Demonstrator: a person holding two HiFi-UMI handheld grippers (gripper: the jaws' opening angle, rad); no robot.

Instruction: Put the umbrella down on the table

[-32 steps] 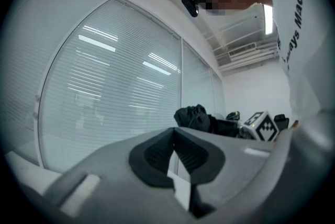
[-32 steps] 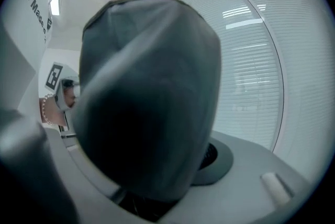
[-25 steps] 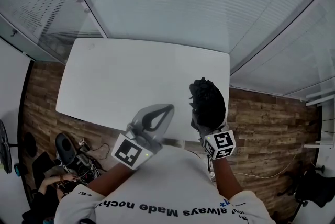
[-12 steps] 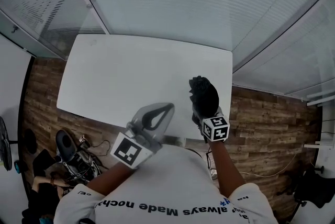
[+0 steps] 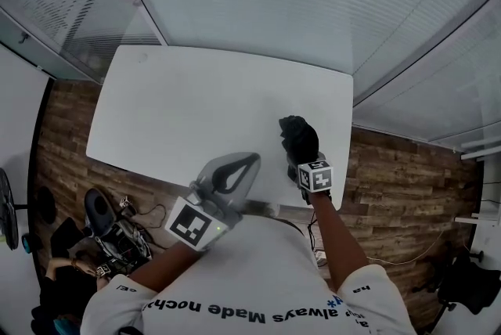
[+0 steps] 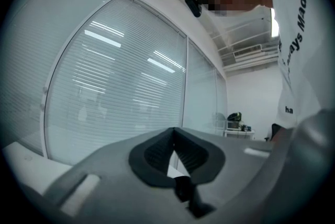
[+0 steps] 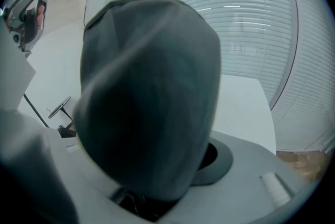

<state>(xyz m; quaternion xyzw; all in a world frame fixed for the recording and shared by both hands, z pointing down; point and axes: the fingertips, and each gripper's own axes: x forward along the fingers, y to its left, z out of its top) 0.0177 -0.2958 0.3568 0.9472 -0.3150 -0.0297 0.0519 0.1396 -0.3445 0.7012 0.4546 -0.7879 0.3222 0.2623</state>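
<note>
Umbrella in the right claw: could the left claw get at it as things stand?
Probably yes. The left claw hangs empty just beside the umbrella over the table, with nothing between them; its jaws are together, so they would have to open first.

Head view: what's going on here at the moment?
A person holds a gripper in each hand over a white table. The right gripper is clamped on a folded dark umbrella and tilts down above the table's near right corner. The umbrella is not released, and whether it touches the tabletop can't be told. The left gripper is shut and empty, by the near edge.
</note>
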